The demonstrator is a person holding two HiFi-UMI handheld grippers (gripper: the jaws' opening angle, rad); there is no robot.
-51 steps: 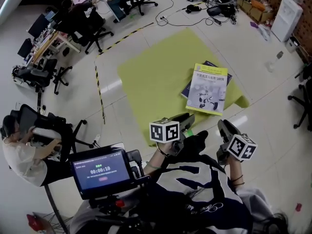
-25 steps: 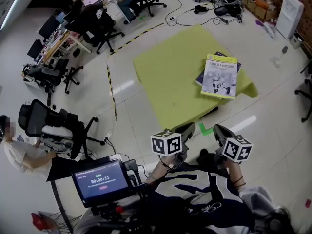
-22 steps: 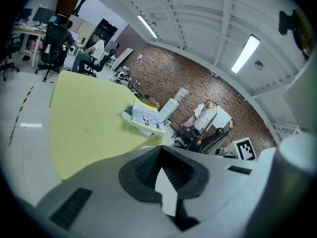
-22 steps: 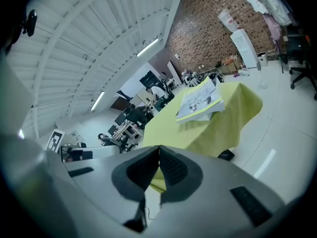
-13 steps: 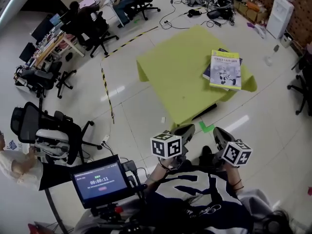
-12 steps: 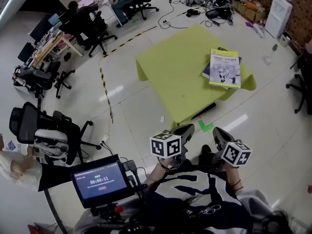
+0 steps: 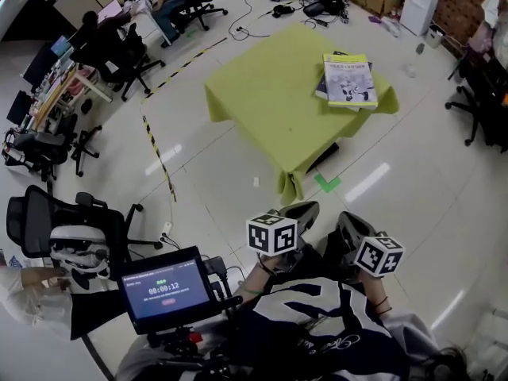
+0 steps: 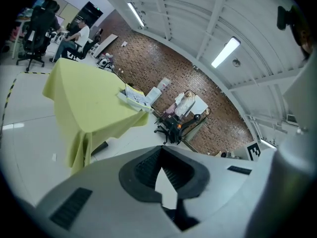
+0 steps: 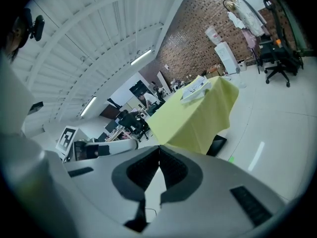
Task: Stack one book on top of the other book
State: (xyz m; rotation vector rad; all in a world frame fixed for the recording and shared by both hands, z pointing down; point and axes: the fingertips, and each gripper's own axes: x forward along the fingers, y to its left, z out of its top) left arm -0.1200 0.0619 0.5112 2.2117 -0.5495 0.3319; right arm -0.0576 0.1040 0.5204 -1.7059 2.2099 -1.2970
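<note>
Two books lie stacked on the far right corner of the table with the yellow-green cloth [image 7: 270, 101]: a yellow-and-white book [image 7: 349, 79] lies on a dark blue book [image 7: 324, 86]. Both grippers are held close to the person's body, well short of the table, over the white floor. My left gripper [image 7: 305, 209] is shut and empty; my right gripper [image 7: 346, 223] is shut and empty too. In the left gripper view the jaws [image 8: 161, 149] meet, with the table [image 8: 84, 98] and books [image 8: 133, 97] far ahead. The right gripper view shows its shut gripper [image 9: 159, 150], the table [image 9: 198, 115] and the books [image 9: 195, 89].
A small screen [image 7: 163, 290] is mounted at the person's front left. Office chairs [image 7: 55, 225] stand at the left, another chair [image 7: 476, 94] at the right. Black-and-yellow tape [image 7: 155, 148] and a green mark [image 7: 325, 182] lie on the floor. Desks with seated people are at the back left.
The table and the stacked books now lie farther away and higher in the head view. Both grippers have stayed shut and near the body.
</note>
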